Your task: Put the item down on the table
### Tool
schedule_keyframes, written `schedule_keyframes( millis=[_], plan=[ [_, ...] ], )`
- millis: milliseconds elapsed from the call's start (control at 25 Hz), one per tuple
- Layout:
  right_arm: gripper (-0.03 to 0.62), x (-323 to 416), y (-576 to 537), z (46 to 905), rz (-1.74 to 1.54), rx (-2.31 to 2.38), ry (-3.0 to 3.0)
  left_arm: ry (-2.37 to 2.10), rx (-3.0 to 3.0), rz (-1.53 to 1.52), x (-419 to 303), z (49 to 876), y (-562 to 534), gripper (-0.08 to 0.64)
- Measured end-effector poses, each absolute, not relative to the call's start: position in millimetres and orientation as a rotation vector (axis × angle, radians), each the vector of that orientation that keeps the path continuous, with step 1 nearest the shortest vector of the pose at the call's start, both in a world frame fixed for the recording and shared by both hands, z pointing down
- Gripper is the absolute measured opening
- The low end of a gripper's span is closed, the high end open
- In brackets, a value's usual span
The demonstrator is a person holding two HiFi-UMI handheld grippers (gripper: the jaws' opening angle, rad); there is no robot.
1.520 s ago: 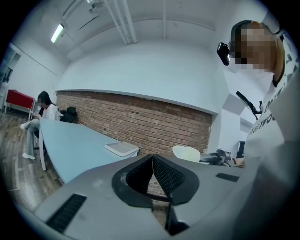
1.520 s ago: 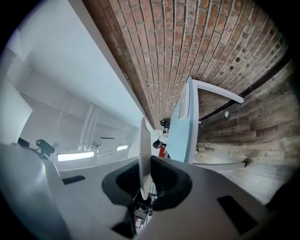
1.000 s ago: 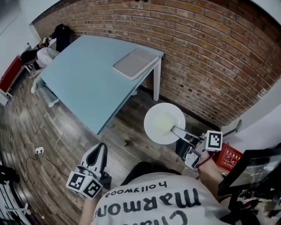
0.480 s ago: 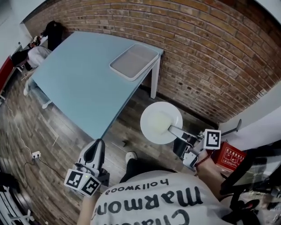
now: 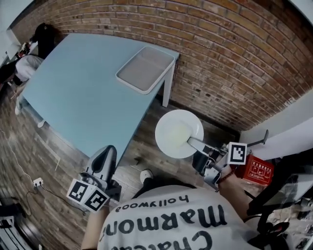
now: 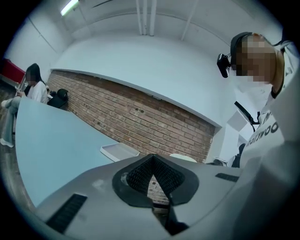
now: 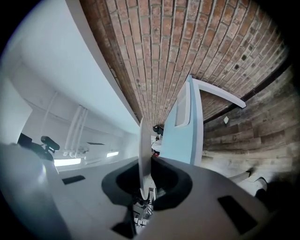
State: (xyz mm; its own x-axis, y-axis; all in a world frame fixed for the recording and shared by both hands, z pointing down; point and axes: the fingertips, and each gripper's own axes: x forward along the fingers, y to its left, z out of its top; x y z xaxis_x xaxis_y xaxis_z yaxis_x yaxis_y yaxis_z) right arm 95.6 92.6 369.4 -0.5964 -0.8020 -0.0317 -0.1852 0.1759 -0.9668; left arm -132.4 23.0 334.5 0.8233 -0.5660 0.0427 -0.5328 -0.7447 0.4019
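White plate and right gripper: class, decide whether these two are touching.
Touching. The right gripper view shows the white plate edge-on, its rim pinched between the jaws of the right gripper.

Indoor workroom, studio or lab type; exact use unclear. Long pale-blue rectangular table (image 5: 83, 97) on a dark wood-plank floor (image 5: 29, 141). Bare red brick wall (image 5: 220, 53) runs just behind the table. White ceiling pipes (image 6: 145, 18) and a strip light (image 6: 69, 6) overhead. Seated person (image 5: 27, 63) at the table's far end.

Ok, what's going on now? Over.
Left gripper shut, empty. Right gripper shut on white plate, off the blue table, over floor. Tray on table's corner.
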Motion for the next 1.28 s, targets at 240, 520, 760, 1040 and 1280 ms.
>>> schedule_keyframes(
  millis=[240,520,760,1040,1280],
  plan=[
    [0.029,80.6,55.8,365.4,-1.424,-0.945,1.883,-0.788,2.628,-0.133,-145.4,325.0,-21.0,0.006],
    [0.029,62.2,16.6,362.7,-1.413,-0.959,1.856,-0.706,2.646,-0.12,-158.0,327.7,-56.7,0.006],
    [0.029,44.5,-6.9,365.3,-1.428,-0.98,1.852,-0.718,2.773,-0.007,-170.2,329.4,-77.2,0.006],
    [0.029,35.7,-19.9,369.9,-1.457,-0.985,1.848,-0.767,2.788,0.026,-173.8,341.7,-90.0,0.006],
    [0.029,44.4,-28.1,374.8,-1.479,-0.984,1.835,-0.788,2.738,0.041,-177.9,352.9,-92.1,0.006]
  ],
)
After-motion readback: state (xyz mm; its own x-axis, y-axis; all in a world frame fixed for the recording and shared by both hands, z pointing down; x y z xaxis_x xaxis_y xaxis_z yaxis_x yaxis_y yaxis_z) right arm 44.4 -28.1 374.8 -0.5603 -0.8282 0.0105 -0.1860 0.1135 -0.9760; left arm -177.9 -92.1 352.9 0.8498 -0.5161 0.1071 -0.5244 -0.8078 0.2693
